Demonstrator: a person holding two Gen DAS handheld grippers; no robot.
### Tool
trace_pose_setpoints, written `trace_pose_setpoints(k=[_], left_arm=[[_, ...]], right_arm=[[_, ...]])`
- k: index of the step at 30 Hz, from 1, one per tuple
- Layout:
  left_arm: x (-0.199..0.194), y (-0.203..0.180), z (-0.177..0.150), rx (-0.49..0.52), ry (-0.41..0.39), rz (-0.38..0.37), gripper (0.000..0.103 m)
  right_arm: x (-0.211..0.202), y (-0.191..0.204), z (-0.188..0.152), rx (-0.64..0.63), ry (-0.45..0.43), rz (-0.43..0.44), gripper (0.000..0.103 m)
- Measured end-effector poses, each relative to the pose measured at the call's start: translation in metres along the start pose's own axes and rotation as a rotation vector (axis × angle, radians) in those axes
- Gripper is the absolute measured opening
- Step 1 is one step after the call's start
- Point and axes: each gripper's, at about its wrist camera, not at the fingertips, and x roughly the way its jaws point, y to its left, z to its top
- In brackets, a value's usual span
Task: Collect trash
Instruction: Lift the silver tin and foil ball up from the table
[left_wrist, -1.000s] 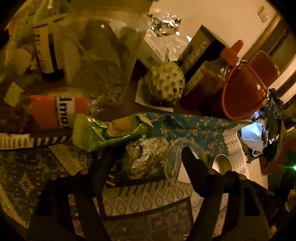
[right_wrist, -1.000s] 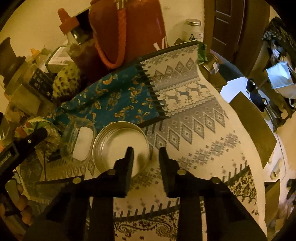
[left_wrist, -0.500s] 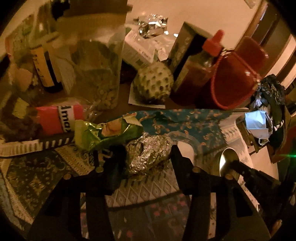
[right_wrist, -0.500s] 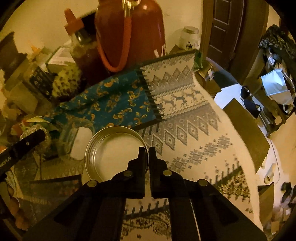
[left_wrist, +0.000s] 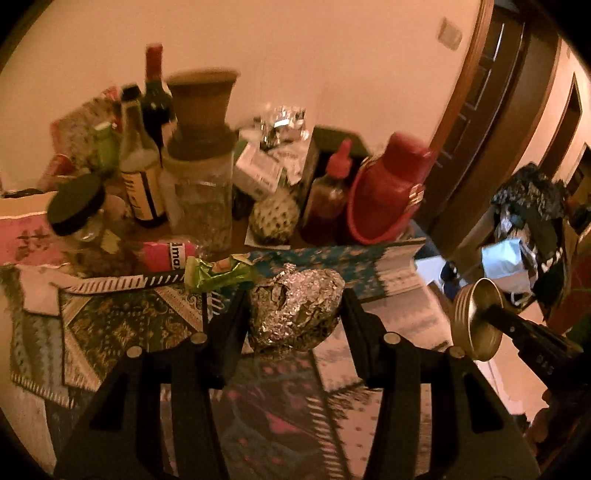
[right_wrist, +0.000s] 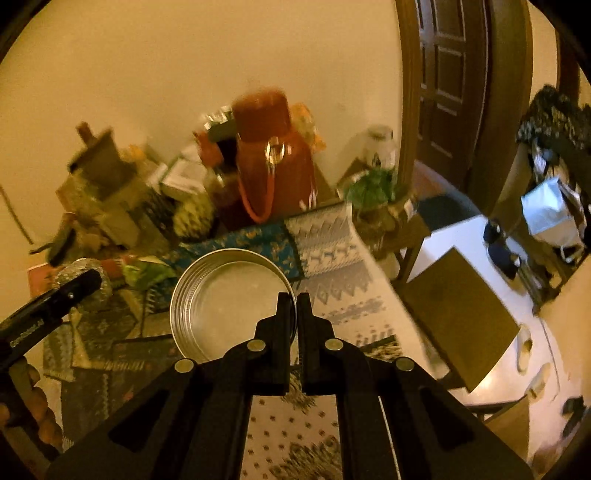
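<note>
Foil ball (left_wrist: 295, 308) sits clamped in our left gripper (left_wrist: 293, 314), lifted above the tablecloth (left_wrist: 122, 325); our right gripper (right_wrist: 295, 306) pinches the metal lid's (right_wrist: 225, 299) rim. That thin grip could slip, dropping it.

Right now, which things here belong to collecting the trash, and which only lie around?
Job in hand:
- foil ball, clamped in left gripper
- metal lid, rim pinched by right gripper
- green wrapper, probably next

Lying about:
- red flask
- sauce bottle
- glass jar
- wine bottle
</note>
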Motion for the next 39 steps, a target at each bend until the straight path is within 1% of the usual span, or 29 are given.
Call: trace_pose_setpoints(k=[6,11,13,18,22,25,31,34,39], left_arm=[[-0.076,-0.035,-0.022,-0.037,-0.111,0.023,0.049],[-0.143,-0.056,-0.051,-0.072,-0.213,0.048,0.049],[-0.171,-0.061,-0.065,-0.085,-0.247,0.072,0.049],[-0.224,-0.062,-0.089,-0.108,-0.304,0.102,0.049],[-0.265,-0.059,-0.106,-0.120,-0.366,0.118,0.049],[-0.287,-0.055,-0.118,-0.118,-0.393,0.120,0.049],[-0.334,-0.045,-0.150,-0.090,-0.434,0.093,0.049],[-0.355,-0.036,-0.169,-0.074,-0.431,0.064,0.049],[-0.387,-0.025,-0.209,-0.041,-0.410,0.038,0.049]], right_arm=[[-0.065,-0.010,-0.008,-0.069,-0.097,0.052,0.003],[-0.112,-0.017,-0.019,-0.122,-0.170,0.100,0.003],[-0.131,-0.019,-0.022,-0.138,-0.195,0.132,0.003],[-0.168,-0.015,-0.032,-0.175,-0.247,0.184,0.003],[-0.197,-0.012,-0.045,-0.197,-0.290,0.204,0.003],[-0.217,-0.007,-0.056,-0.201,-0.320,0.207,0.003],[-0.248,0.007,-0.087,-0.182,-0.353,0.193,0.003],[-0.264,0.016,-0.108,-0.171,-0.359,0.174,0.003],[-0.291,0.035,-0.153,-0.154,-0.354,0.154,0.003]])
